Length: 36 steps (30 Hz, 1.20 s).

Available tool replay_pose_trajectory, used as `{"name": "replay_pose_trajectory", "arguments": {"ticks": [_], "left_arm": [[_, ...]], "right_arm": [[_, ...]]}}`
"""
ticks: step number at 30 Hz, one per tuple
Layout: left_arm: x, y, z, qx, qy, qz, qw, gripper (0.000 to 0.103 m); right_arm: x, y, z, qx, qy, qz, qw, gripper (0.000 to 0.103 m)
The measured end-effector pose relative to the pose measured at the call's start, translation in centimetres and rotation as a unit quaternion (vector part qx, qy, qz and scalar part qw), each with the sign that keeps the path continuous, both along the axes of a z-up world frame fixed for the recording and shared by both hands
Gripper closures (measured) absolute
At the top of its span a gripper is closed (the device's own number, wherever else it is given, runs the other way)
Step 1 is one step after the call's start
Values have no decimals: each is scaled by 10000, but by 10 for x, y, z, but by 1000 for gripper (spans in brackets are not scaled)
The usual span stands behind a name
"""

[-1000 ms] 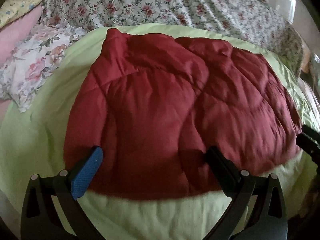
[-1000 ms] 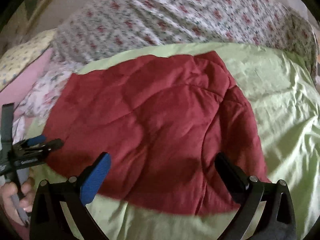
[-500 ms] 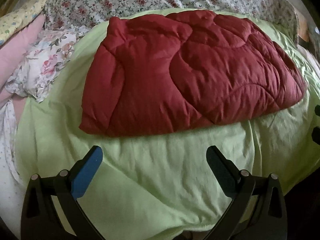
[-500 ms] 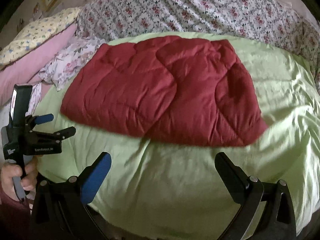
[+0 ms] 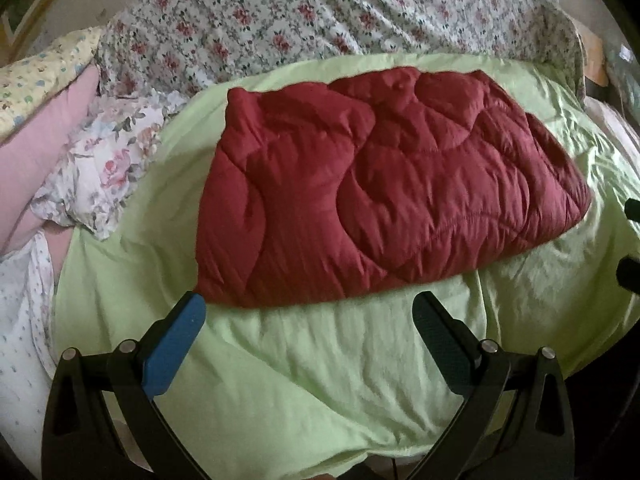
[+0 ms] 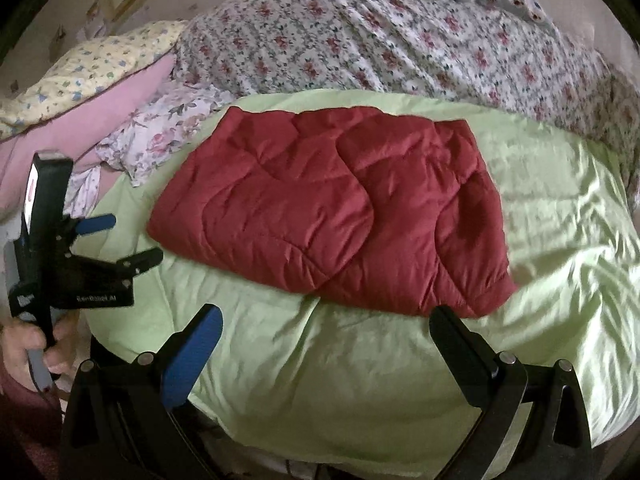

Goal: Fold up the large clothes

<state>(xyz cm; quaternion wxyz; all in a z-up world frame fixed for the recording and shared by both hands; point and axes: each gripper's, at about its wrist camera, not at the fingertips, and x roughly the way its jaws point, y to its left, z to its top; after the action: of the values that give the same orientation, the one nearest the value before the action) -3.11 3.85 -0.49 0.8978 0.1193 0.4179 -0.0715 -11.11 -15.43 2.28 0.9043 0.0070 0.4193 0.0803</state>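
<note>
Quilt: we see the folded red quilt lying flat on the green sheet, at 12 o'clock.
Left gripper: our fingers spread wide, holding nothing.
Right gripper: likewise spread, empty.

Bare light-green bedsheet lies open between both wide-spread tongs and the folded quilted maroon comforter. Its right side is also free sheet. Floral pillows crowd its left; a rumpled floral blanket banks behind.

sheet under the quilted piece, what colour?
Plain light green sheet, no pattern; the quilted piece on it is dark red. Clearest in the right wrist view.
</note>
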Motion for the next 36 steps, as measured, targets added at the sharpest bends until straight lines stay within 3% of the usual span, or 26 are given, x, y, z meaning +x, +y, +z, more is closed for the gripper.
{"name": "replay_pose_trajectory", "arguments": {"ticks": [14, 36], "left_arm": [[22, -3, -6, -99, 57, 88, 9999, 0], [47, -13, -12, -67, 59, 146, 9999, 0]], "right_arm": [[29, 3, -21, 42, 254, -8, 9997, 0], [70, -4, -28, 186, 310, -115, 9993, 0]]}}
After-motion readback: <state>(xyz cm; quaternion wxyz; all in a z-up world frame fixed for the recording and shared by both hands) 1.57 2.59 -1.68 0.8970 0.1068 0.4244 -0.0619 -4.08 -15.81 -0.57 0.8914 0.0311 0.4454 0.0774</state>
